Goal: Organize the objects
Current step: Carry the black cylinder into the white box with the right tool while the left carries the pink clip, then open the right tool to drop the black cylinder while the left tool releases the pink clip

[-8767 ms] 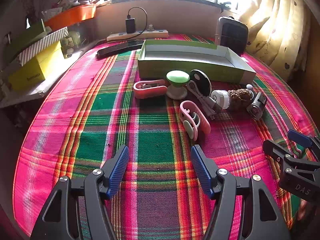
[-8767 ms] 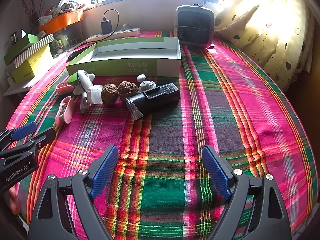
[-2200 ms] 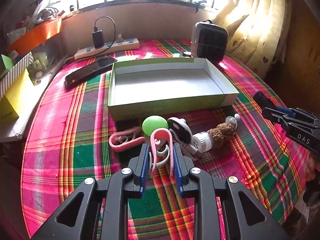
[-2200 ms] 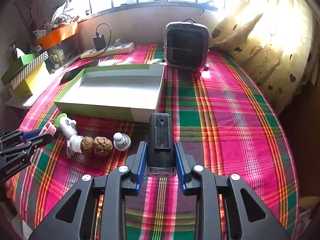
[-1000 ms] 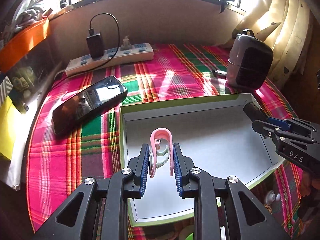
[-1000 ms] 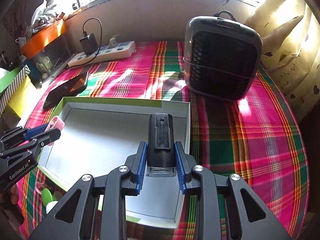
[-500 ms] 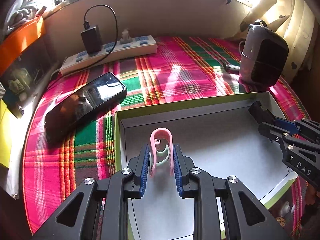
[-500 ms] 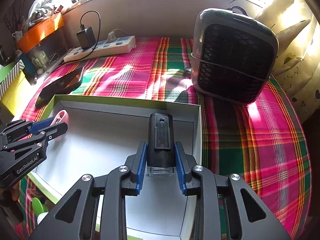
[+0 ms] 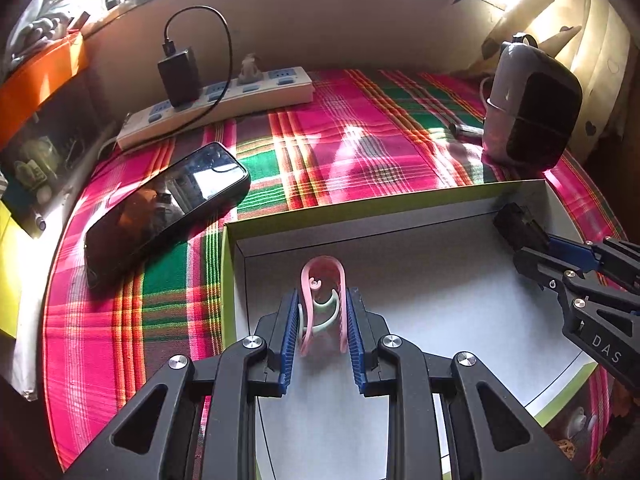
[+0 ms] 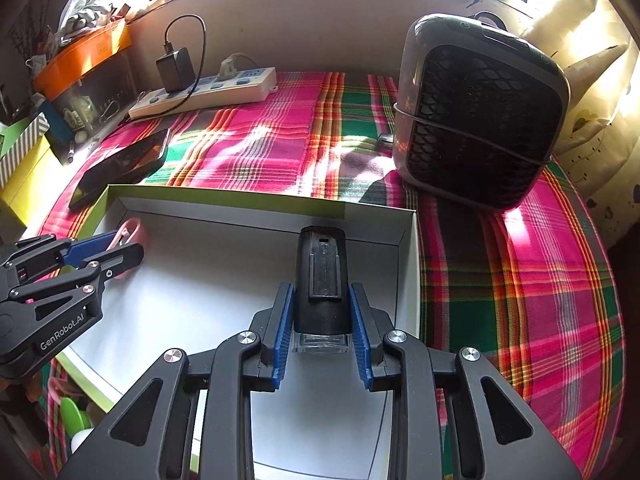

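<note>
Left tongs (image 9: pixel 323 322) clamped on the pink clip (image 9: pixel 322 280), blue pads pressing both its sides; clip's looped end points away from the camera, a pale green piece nested inside it. It hangs over the left part of the box (image 9: pixel 420 200), near the left wall; can't tell if it touches the floor of the box. Right tongs (image 10: pixel 322 326) clamped on the black device (image 10: pixel 321 276), clear end toward the camera, black body pointing to the far wall, over the right part of the box close to its right wall. Both tongs narrow, each gripping its item, tilted down into the box. Box is a shallow tray, white inside, green outside, sitting on the plaid-covered table (image 10: pixel 520 280). At the near left outside the box, a green item (image 10: pixel 74 412) is partly visible. Beyond the box: a phone (image 9: pixel 160 208) lying flat on the left, a dark fan (image 10: pixel 476 120) standing on the right, a power strip (image 9: pixel 216 100) with a black charger (image 9: pixel 178 76) plugged in by the far wall.
</note>
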{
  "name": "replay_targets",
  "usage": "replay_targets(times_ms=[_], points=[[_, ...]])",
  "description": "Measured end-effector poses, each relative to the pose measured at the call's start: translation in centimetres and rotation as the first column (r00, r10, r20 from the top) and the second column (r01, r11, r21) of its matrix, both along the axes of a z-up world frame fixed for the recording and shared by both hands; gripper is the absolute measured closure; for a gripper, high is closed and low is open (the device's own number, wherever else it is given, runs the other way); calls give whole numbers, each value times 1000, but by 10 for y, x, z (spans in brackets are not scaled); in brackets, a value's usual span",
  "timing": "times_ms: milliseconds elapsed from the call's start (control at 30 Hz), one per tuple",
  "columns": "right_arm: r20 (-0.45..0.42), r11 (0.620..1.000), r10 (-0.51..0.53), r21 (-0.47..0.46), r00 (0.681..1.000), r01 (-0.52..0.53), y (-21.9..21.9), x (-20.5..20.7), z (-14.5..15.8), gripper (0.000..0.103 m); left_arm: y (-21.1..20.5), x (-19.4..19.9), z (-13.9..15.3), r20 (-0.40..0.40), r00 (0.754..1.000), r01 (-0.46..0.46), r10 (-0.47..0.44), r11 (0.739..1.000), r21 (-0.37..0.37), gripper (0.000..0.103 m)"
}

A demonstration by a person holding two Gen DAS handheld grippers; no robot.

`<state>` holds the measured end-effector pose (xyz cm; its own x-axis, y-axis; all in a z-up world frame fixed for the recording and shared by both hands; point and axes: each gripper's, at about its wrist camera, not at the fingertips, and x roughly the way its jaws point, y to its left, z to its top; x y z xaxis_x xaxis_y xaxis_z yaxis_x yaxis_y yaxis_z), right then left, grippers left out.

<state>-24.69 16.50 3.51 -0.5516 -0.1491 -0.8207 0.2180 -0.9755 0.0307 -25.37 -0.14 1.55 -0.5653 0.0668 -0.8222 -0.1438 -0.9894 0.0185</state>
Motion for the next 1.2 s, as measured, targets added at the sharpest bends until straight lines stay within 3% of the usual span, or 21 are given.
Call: replay_targets(times_ms=[367,633,767,1200], points=[[-3,1000,-6,10,1000,6,-1,0,0,74,2,-1,-2,6,1000,7,-7,1000,-17,80],[-7,1000,-17,-13,1000,17,1,2,2,74,4,2,0,4,1000,26,-26,1000,6,69],[-17,999,-15,-32,1000,14,3,7,6,61,3,6,4,0,1000,26,-26,999,25,69],[-61,998,-18,-66,998,14,12,34,22,61,-8,40,24,-55,998,44,-41,997,61,68]])
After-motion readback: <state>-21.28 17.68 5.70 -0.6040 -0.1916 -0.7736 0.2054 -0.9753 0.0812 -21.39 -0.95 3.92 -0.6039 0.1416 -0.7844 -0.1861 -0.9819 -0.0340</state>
